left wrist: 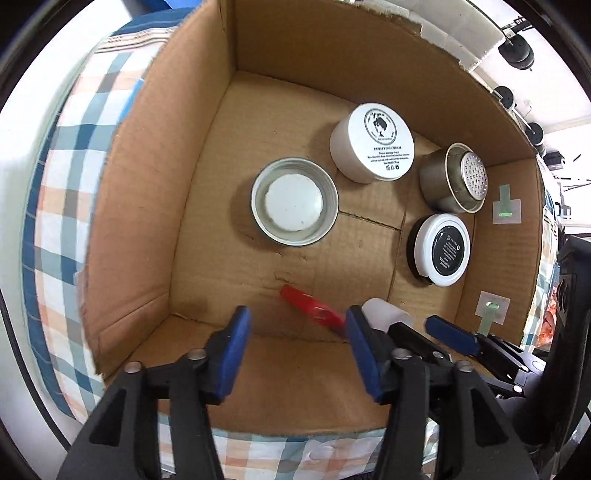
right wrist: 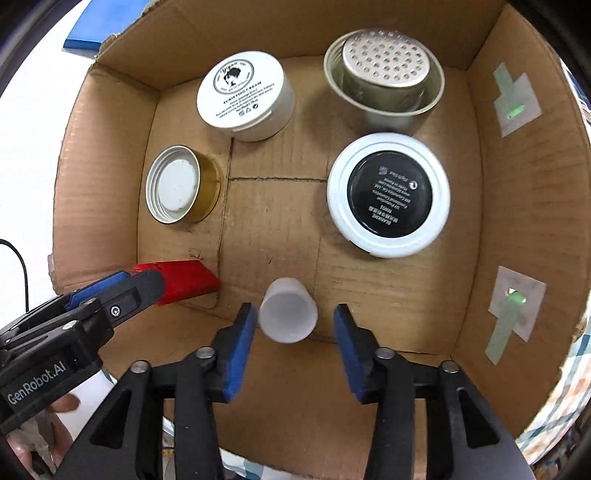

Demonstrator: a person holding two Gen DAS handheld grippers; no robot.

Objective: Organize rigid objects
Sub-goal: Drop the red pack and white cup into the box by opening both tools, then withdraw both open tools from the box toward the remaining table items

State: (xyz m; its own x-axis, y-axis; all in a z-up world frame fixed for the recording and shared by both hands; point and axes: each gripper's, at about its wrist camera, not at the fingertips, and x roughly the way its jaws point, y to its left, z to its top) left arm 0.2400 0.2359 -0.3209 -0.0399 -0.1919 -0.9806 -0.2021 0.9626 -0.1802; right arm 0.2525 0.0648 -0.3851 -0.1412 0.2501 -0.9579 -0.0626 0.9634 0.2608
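Observation:
I look down into a cardboard box [left wrist: 147, 229]. My left gripper [left wrist: 297, 325] is open over its near edge. A red plastic piece [left wrist: 310, 308] lies on the floor between the fingers, close to the right one. My right gripper [right wrist: 294, 321] is open too. A small white cap [right wrist: 288, 314] stands between its pads, near the left pad and with a gap to the right pad. Farther back in the box are a white cream jar [right wrist: 243, 96], a metal tin with a perforated insert [right wrist: 384, 74], a black-and-white jar [right wrist: 388, 195] and an upturned gold lid [right wrist: 177, 184].
The box sits on a blue, orange and white checked cloth [left wrist: 55, 192]. Two taped tags with green lights [right wrist: 513, 110] are stuck to the box's right wall. A flat blue object [right wrist: 99, 29] lies outside the box. A person's hand [right wrist: 62, 406] holds the left gripper.

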